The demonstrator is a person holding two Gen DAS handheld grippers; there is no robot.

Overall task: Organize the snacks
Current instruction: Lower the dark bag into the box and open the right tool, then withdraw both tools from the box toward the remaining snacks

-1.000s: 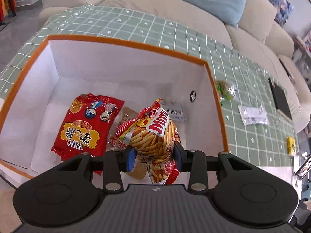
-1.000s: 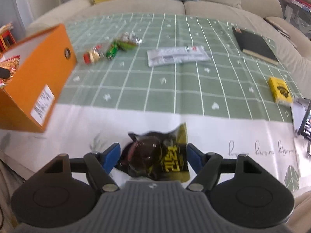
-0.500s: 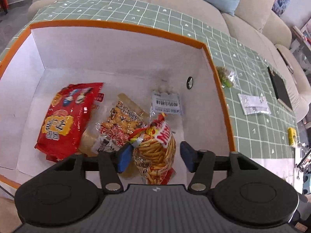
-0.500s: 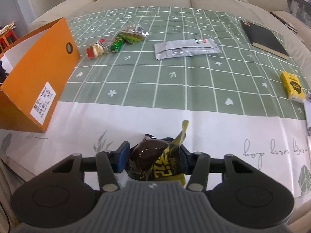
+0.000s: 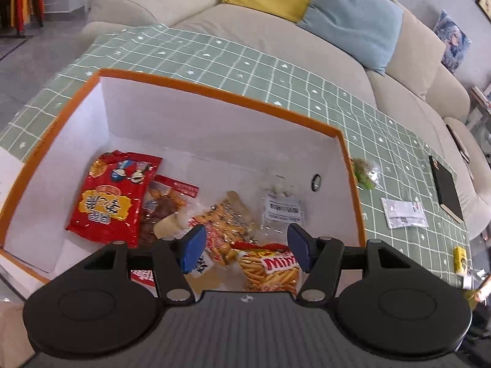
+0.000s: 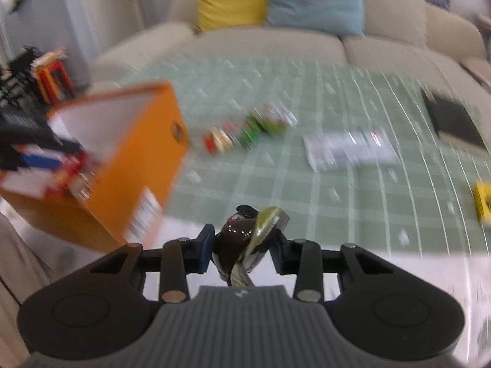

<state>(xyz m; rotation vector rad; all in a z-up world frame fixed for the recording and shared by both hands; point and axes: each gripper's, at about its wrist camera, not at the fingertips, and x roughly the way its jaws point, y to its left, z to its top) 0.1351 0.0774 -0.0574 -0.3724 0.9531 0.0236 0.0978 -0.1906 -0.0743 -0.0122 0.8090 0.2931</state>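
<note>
My left gripper [image 5: 245,240] hangs open over the orange box [image 5: 214,90] with white inner walls. The orange stick-snack bag [image 5: 270,271] lies loose in the box just under the left gripper's fingers. Beside it lie a big red bag [image 5: 110,202] and several other packets. In the blurred right wrist view, my right gripper [image 6: 242,245] has its jaws closing on a dark brown and yellow snack packet [image 6: 239,236]. The packet is pinched between the pads and held above the tablecloth. The orange box [image 6: 141,159] stands to the left of it.
Small red and green snacks [image 6: 245,128] and a silver packet [image 6: 349,147] lie on the green checked tablecloth beyond the box. A black notebook [image 6: 454,119] and a small yellow box [image 6: 483,199] lie at the right. A beige sofa with cushions runs behind the table.
My left gripper opened and let the stick-snack bag drop into the box, then drew back a little. My right gripper shut on the dark packet and lifted it up and towards the box.
</note>
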